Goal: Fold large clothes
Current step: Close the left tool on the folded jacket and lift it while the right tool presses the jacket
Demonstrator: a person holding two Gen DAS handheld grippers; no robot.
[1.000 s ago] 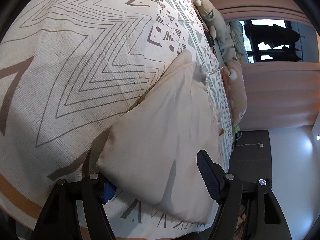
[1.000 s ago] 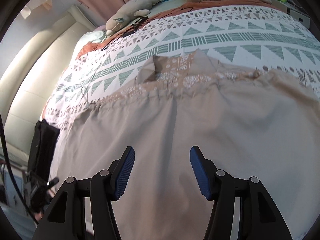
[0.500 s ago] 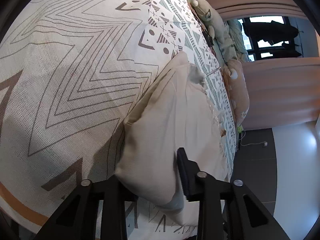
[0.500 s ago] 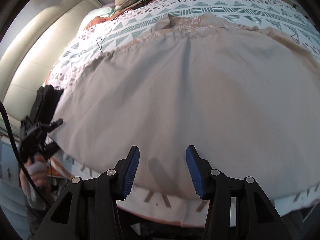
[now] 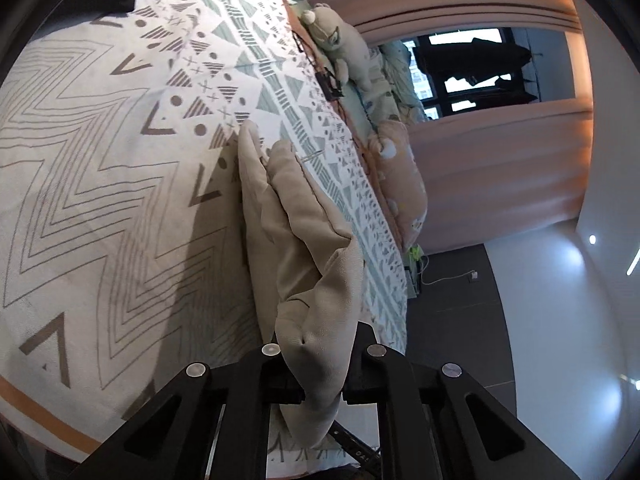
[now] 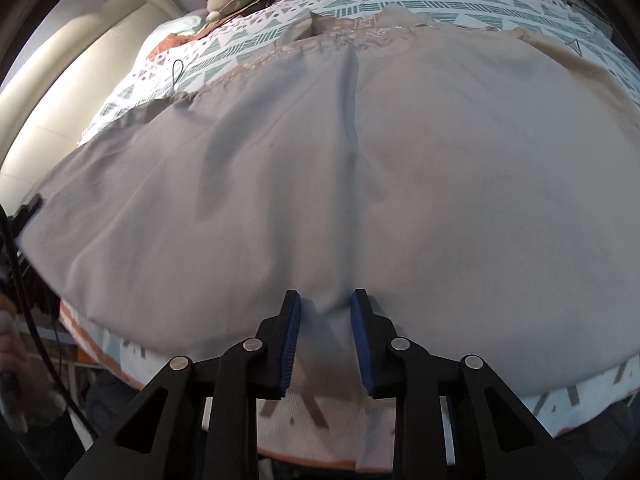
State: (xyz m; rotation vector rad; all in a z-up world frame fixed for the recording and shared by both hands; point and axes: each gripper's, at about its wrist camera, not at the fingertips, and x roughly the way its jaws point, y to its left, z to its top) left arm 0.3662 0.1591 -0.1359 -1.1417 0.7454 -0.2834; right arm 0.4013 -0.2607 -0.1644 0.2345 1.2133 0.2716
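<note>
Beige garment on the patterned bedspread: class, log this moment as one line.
left gripper: shut on beige fabric garment, corner lifted | right gripper: closing, hem between pads | patterned bedspread beneath

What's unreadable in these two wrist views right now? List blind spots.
- Left wrist view: left gripper pads, hidden by the bunched beige cloth garment they clamp.
- Right wrist view: whether the right gripper pinches fabric; the pads straddle a raised fold.
- Right wrist view: the garment's far right side, cut off by the lens rim.
</note>
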